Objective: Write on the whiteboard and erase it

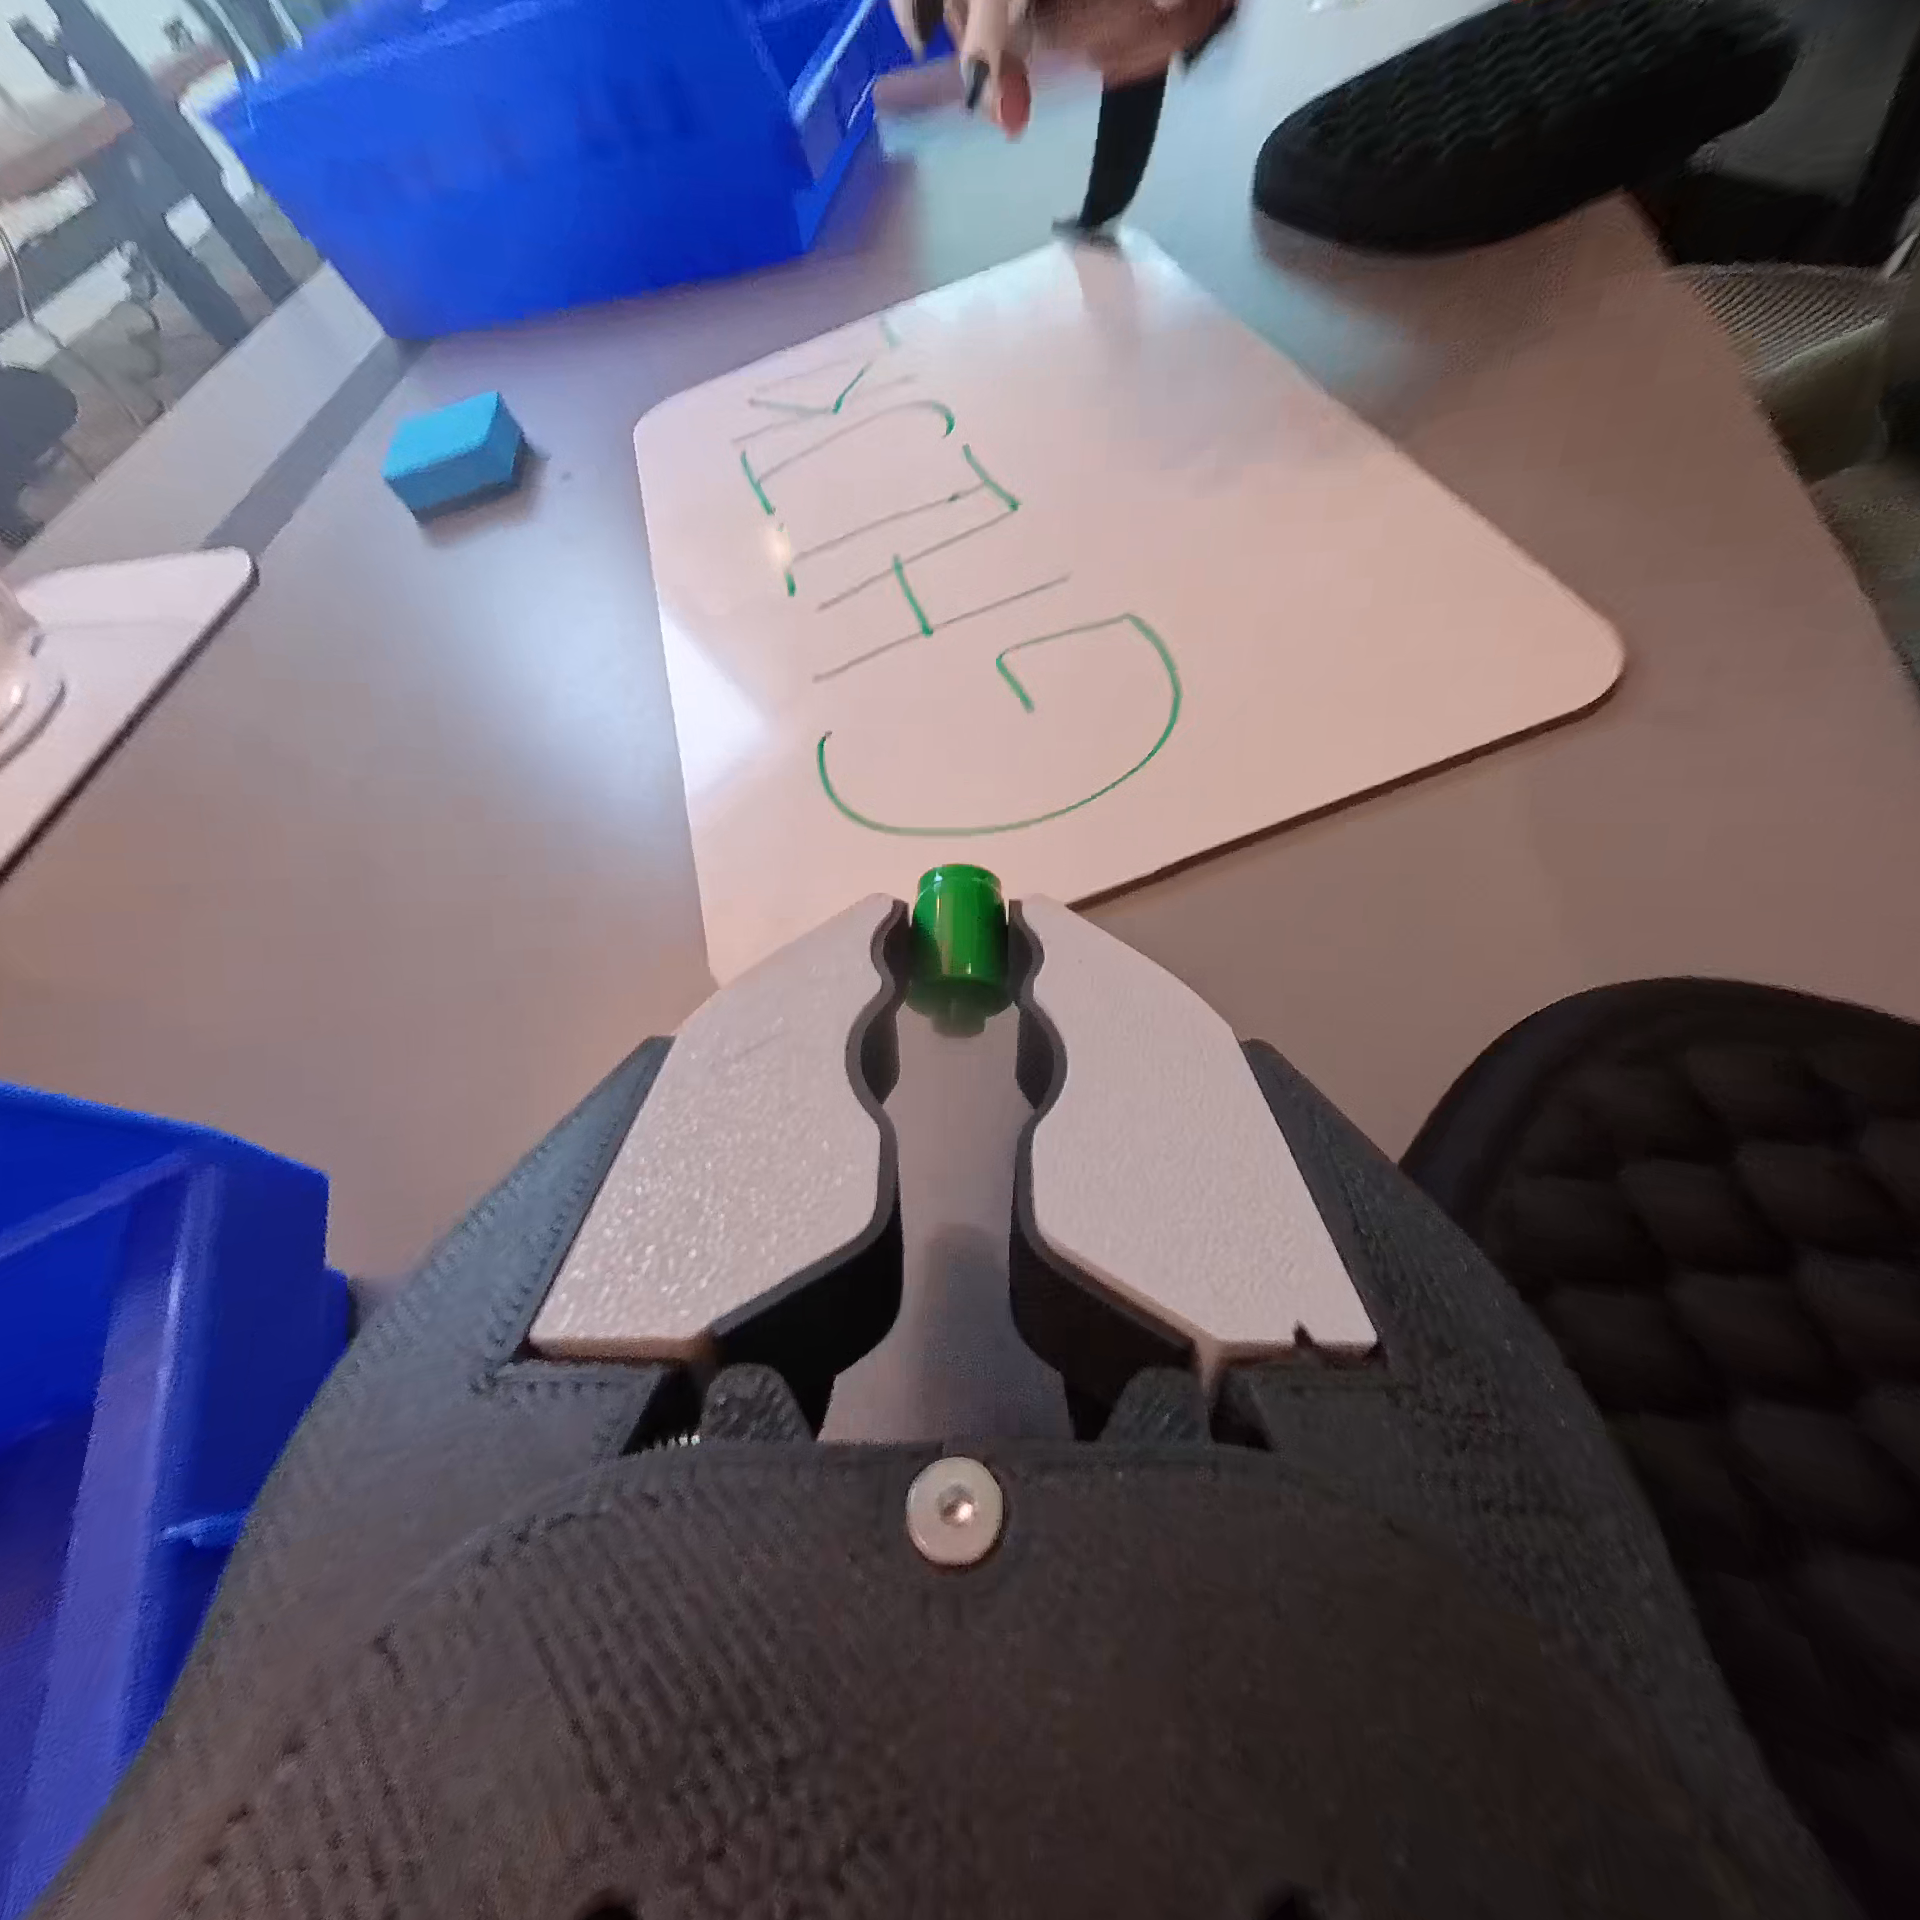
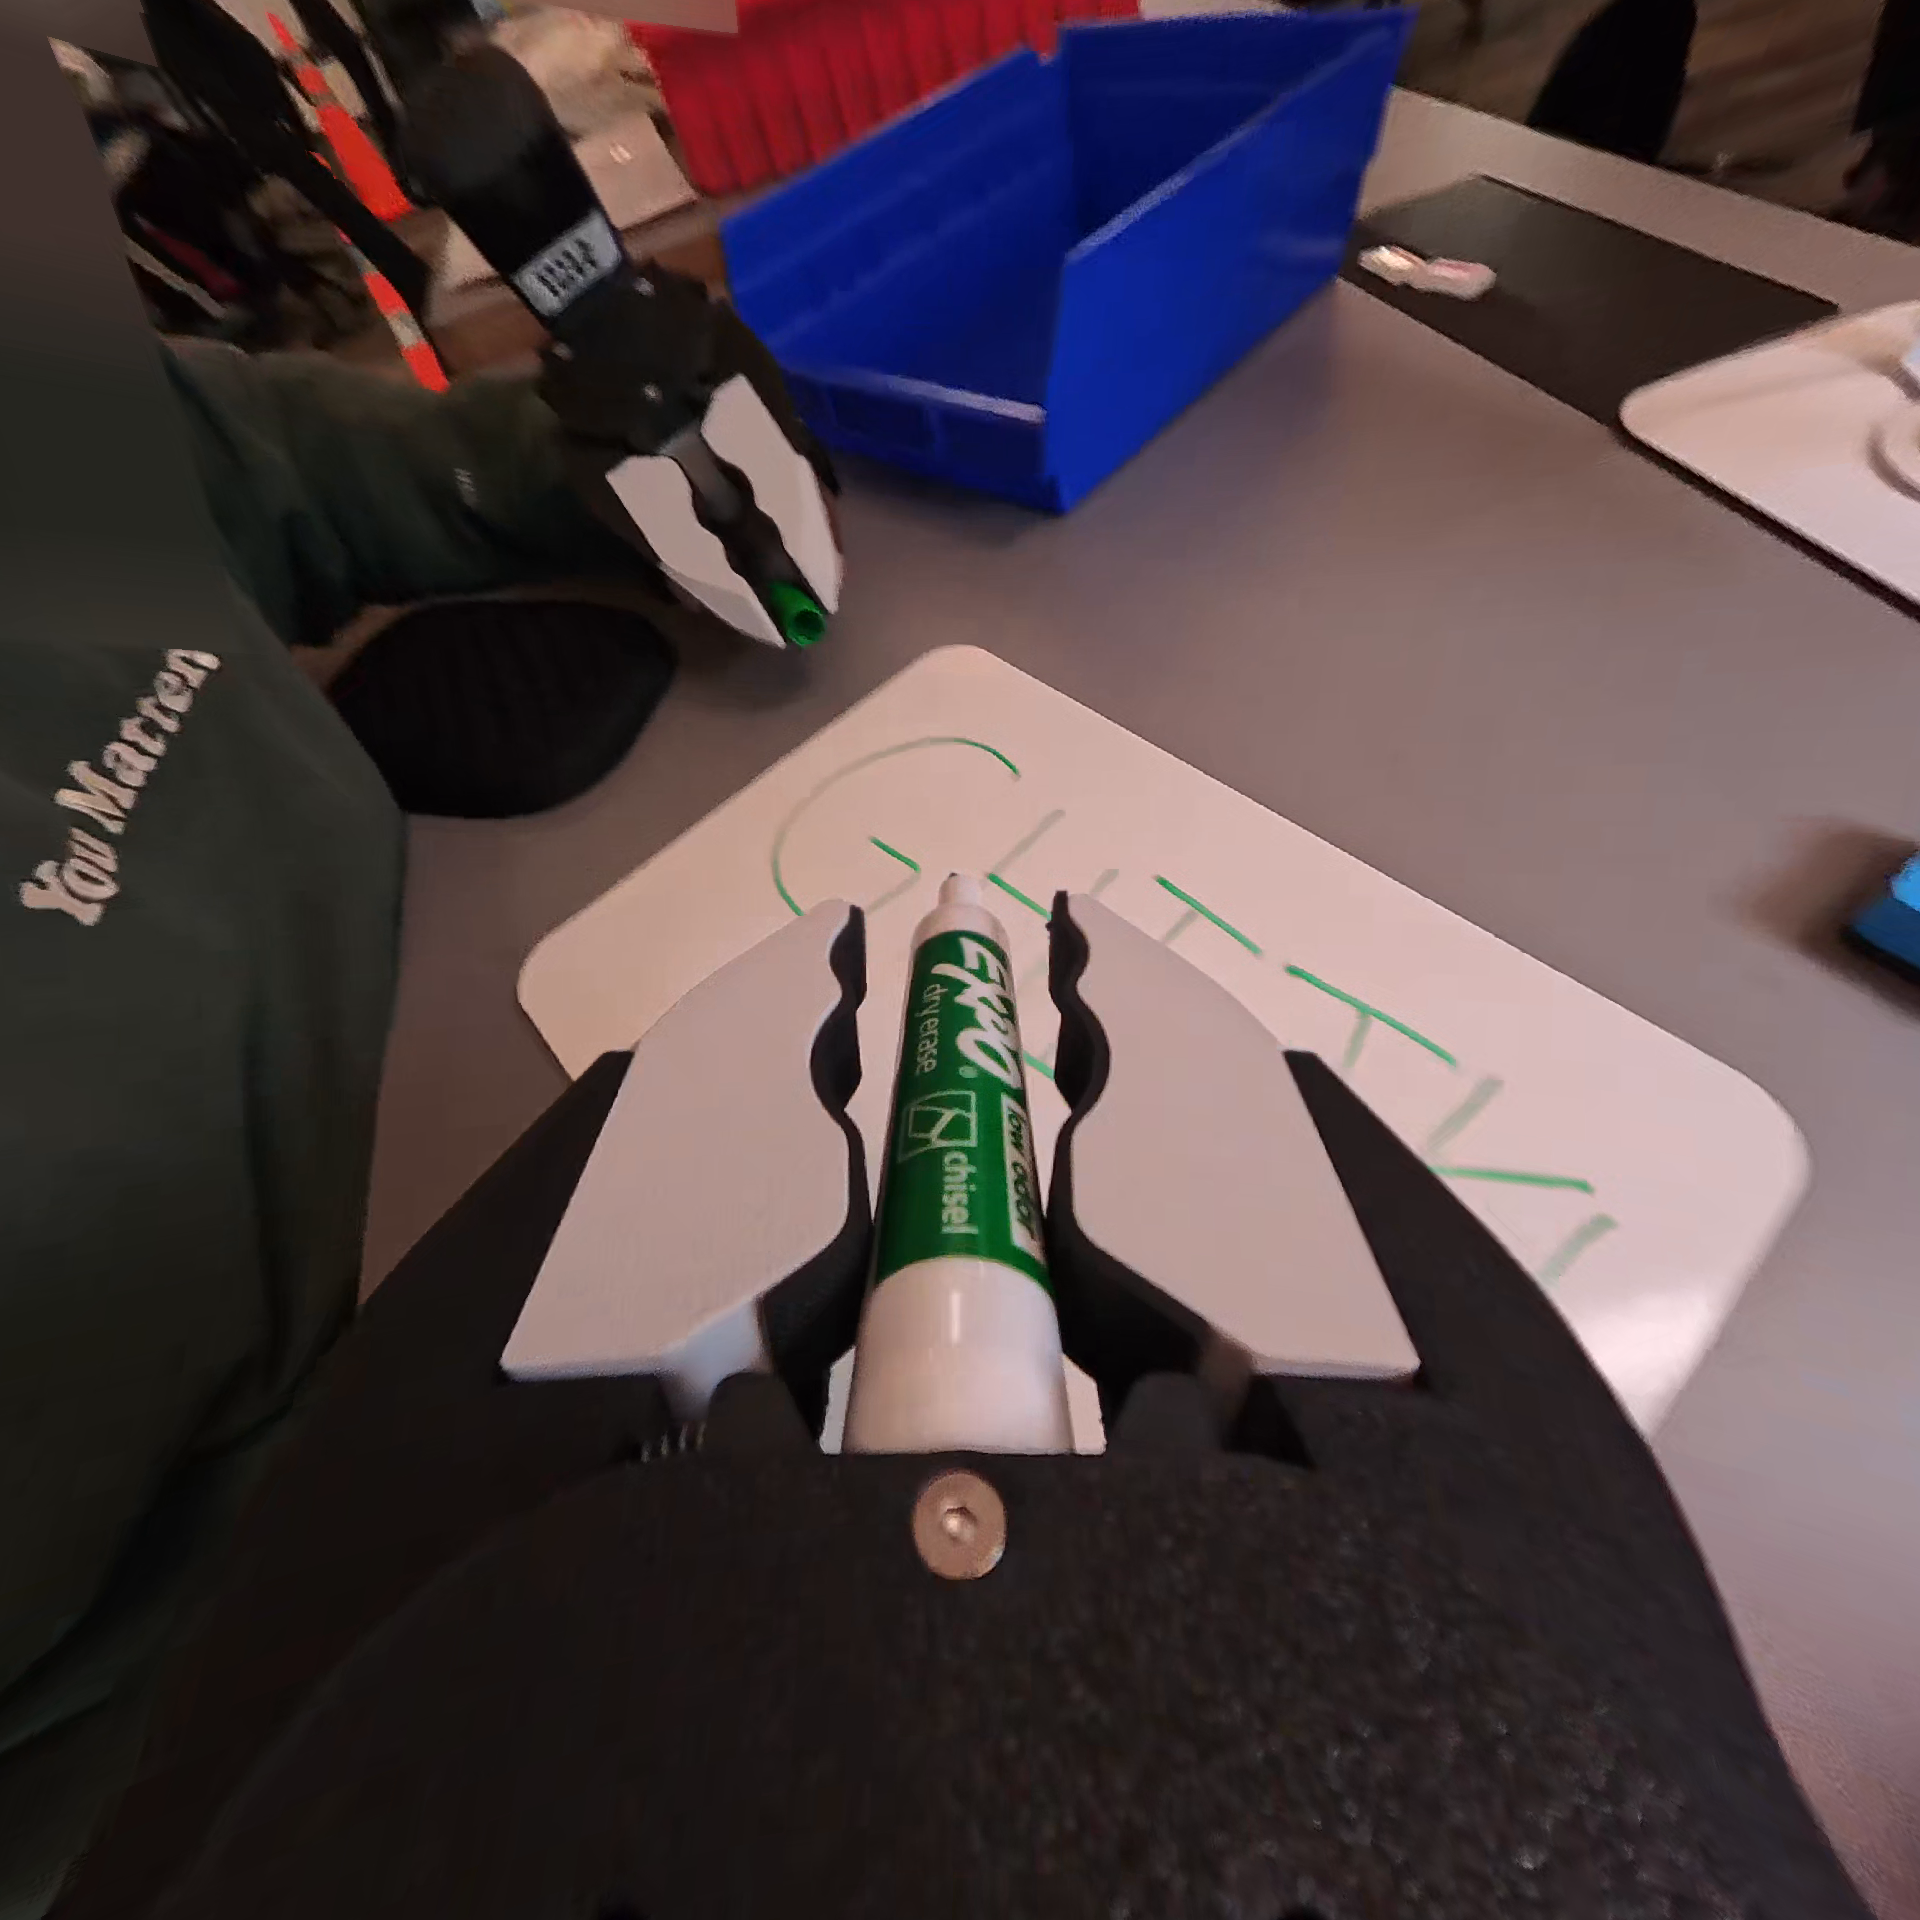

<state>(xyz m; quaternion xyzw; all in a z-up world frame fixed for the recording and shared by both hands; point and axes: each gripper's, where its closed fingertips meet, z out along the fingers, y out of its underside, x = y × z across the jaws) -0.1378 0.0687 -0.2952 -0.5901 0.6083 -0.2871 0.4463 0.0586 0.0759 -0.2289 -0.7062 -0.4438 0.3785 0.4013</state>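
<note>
White whiteboard [image 1: 1299,582] bore green strokes; marker [image 2: 961,1132] was green-and-white; cap [image 1: 956,940] green; eraser [image 1: 454,452] blue; bins [image 2: 1070,260] blue; bench [image 1: 364,831] grey.

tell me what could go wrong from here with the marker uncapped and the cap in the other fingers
1. The marker lies loosely between the right gripper's fingers, tip bare over the whiteboard; it may slip or leave a stray mark.
2. The left gripper pinches only the end of the cap, so recapping could miss or drop it.
3. The eraser sits off the board on the table; both grippers are occupied, so erasing must wait.
</note>
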